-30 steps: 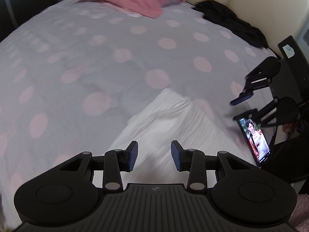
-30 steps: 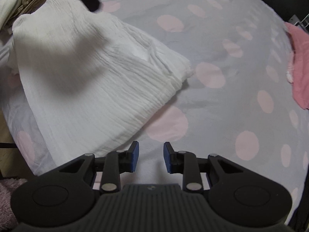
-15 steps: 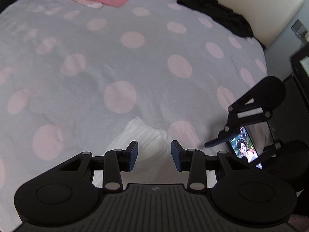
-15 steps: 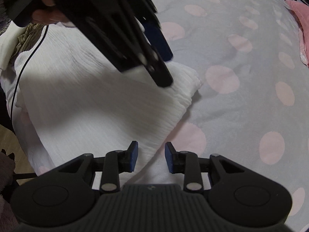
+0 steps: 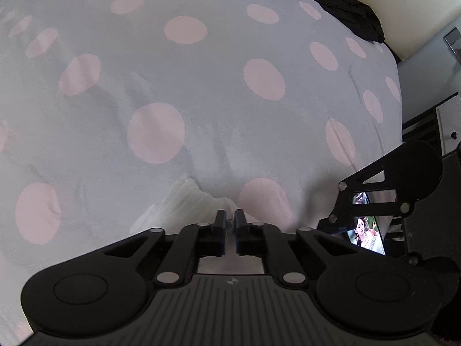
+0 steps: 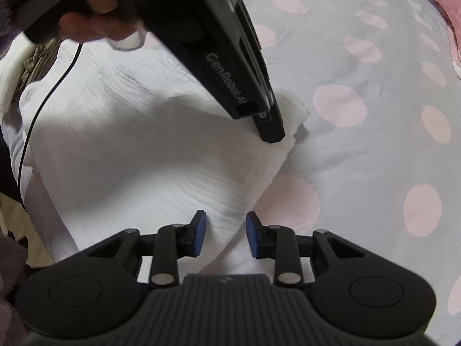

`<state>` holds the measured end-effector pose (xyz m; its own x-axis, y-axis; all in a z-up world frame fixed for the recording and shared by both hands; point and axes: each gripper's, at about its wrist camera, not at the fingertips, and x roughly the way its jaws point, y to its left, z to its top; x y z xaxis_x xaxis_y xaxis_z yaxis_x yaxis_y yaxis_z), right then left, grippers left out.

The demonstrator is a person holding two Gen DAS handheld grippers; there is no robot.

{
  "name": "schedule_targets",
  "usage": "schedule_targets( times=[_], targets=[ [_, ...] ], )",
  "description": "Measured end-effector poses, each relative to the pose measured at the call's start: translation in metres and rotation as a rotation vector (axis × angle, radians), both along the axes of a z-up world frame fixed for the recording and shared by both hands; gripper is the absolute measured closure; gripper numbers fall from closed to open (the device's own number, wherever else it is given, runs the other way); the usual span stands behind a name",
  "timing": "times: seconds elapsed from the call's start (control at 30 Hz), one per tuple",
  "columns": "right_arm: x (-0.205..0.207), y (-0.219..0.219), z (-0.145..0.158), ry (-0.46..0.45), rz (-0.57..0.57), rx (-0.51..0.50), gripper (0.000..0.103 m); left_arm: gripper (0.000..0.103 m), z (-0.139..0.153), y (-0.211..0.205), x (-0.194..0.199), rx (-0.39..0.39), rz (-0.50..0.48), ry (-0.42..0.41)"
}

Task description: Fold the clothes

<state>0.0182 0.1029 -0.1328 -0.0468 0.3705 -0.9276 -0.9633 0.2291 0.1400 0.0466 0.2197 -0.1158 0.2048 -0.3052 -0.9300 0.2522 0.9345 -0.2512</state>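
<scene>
A white crinkled garment (image 6: 138,155) lies spread on the near left part of a grey bedspread with pink dots (image 6: 374,150). My left gripper (image 6: 270,135) comes down from the upper left onto the garment's far right corner. In the left wrist view the left gripper (image 5: 229,220) has its jaws together, and a pinch of the white garment (image 5: 184,201) shows between the pads. My right gripper (image 6: 226,225) is open low over the garment's near right edge. The cloth lies under the gap, and the pads do not press on it.
A hand (image 6: 95,5) holds the left gripper's handle, and a thin black cable (image 6: 43,106) trails from it across the garment. A lit phone (image 5: 366,236) stands by the bed's right edge. Black clothing (image 5: 340,3) and a pink cloth (image 6: 443,0) lie at the far side.
The left gripper moved forward and down to the garment's far corner and shut on it. The right gripper shifted slightly toward the garment's near edge and stayed open.
</scene>
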Motion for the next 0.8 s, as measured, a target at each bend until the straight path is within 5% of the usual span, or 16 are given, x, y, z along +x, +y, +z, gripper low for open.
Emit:
schedule_targets(
  times=[0.07,0.13,0.3,0.53,0.73,0.8],
  targets=[
    [0.003,-0.001,-0.004,0.046,-0.034,-0.007,0.074,0.103,0.003,0.0,-0.001,0.011,0.008,-0.02],
    [0.007,-0.004,-0.009,0.102,-0.067,-0.017,0.091,0.103,0.01,0.002,-0.001,0.014,0.025,-0.049],
    [0.006,-0.006,-0.016,0.165,-0.082,-0.035,0.099,0.103,0.027,0.007,0.004,0.037,0.067,-0.123],
    [0.002,-0.008,-0.022,0.186,-0.058,-0.07,0.102,0.103,0.028,0.023,0.011,0.123,0.224,-0.228],
    [0.011,-0.013,-0.016,0.174,-0.098,-0.056,0.096,0.101,0.015,0.041,0.012,0.024,0.252,-0.196],
    [0.016,-0.017,-0.009,0.163,-0.12,-0.033,0.093,0.09,0.018,0.049,0.006,0.014,0.278,-0.22]
  ],
)
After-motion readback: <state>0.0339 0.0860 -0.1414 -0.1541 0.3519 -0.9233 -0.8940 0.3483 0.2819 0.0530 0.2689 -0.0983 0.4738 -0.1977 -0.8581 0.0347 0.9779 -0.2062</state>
